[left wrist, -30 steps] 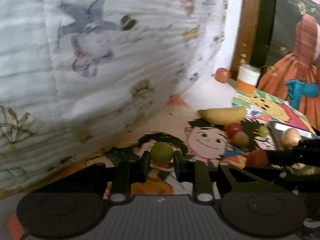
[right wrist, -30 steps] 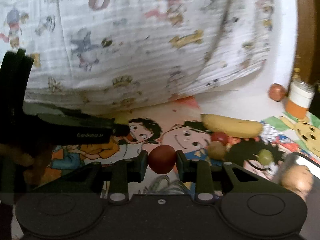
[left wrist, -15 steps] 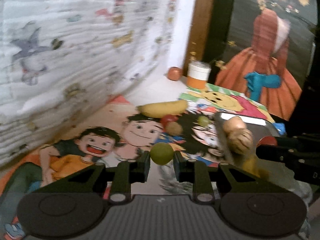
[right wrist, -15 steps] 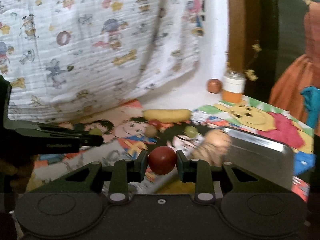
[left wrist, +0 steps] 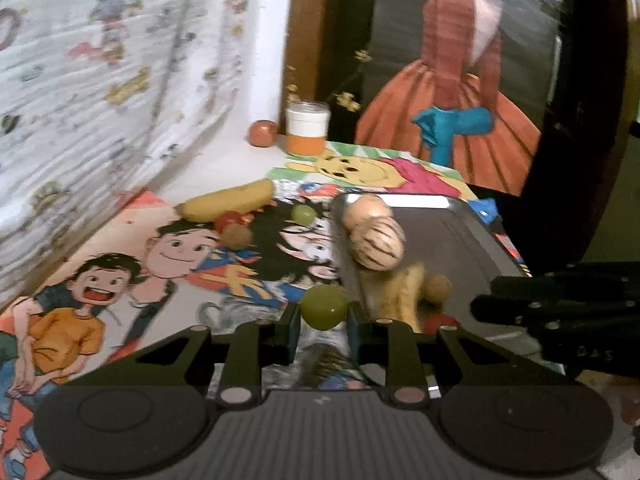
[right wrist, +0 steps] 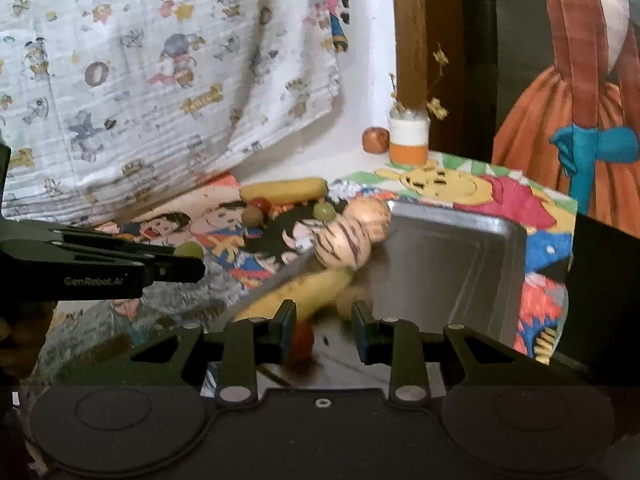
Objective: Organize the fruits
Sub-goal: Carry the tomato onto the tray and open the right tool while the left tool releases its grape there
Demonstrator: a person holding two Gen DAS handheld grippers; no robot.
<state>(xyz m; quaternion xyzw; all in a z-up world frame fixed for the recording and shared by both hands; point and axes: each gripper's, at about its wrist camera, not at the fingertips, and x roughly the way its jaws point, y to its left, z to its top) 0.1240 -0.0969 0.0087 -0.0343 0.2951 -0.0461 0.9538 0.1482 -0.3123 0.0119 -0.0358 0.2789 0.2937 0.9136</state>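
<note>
Transfer of fruit to metal tray [left wrist: 460, 240]: left gripper [left wrist: 324, 320], clamped on green fruit [left wrist: 324, 306], has swung to the tray's near edge; right gripper [right wrist: 324, 320] stands apart above it, red fruit [right wrist: 301, 342] blurred below its pads, apparently just released; green fruit likely follows.

Cartoon-covered corner with a white wall

A white cartoon-print cloth [right wrist: 168, 80] hangs at left beside a white wall [right wrist: 372, 60]; a brown wooden post [right wrist: 412, 32] and a dark picture of an orange dress [left wrist: 452, 120] stand behind colourful cartoon mats [left wrist: 132, 260].
</note>
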